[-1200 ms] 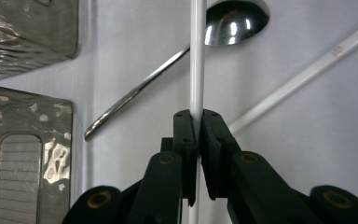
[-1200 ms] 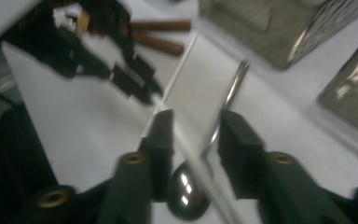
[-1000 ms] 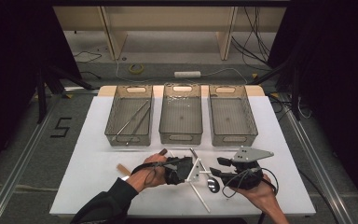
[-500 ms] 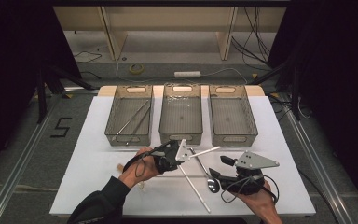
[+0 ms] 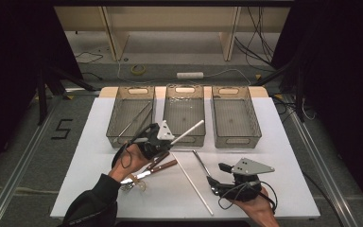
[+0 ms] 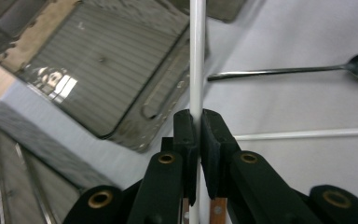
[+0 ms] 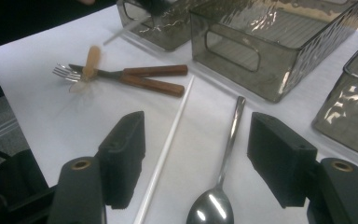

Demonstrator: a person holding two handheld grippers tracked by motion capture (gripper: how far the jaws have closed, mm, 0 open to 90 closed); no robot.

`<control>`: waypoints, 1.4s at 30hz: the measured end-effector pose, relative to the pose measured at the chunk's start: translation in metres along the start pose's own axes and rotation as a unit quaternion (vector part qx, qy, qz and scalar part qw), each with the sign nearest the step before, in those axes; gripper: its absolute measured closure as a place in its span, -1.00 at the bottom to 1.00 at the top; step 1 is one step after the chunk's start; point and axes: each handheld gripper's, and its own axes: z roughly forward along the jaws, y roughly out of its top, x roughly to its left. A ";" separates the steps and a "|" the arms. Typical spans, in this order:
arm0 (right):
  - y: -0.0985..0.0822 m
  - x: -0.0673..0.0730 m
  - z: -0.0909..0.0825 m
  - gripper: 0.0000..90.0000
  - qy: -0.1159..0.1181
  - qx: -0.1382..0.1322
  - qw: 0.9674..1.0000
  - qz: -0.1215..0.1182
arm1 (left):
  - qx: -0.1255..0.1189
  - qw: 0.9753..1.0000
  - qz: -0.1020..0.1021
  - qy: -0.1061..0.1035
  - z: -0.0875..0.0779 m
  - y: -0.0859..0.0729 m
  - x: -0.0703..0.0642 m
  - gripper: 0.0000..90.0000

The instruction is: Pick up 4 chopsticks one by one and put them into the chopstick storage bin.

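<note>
My left tool [image 5: 169, 142] is clenched on a white chopstick [image 5: 189, 132] at frame centre, lifted toward the bins [image 5: 184, 116] for sorting, while my right tool [image 7: 196, 158], jaws just widened and gripping nothing, straddles the spoon [image 7: 219, 186] on the tabletop [image 5: 283, 156] at lower right to take it.

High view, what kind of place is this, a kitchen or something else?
Probably a lab or recording studio, not a kitchen: black curtains hang around a white table, loose cables lie across the bare floor, and three bins sit in a neat row beside scattered cutlery.
</note>
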 end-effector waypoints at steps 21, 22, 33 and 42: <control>-0.002 0.006 0.006 -0.21 0.014 0.005 1.000 0.000 | -0.008 0.986 -0.146 0.082 -0.022 -0.020 0.100 0.89; -0.002 0.006 0.006 -0.22 0.014 0.005 1.000 0.000 | -0.009 0.985 -0.153 0.085 -0.021 -0.020 0.104 0.89; -0.002 0.006 0.006 -0.24 0.019 0.006 1.000 0.001 | -0.006 0.978 -0.176 0.108 -0.018 -0.020 0.133 0.89; -0.002 0.006 0.007 -0.25 0.022 0.008 1.000 0.000 | 0.001 0.973 -0.198 0.117 -0.010 -0.028 0.150 0.89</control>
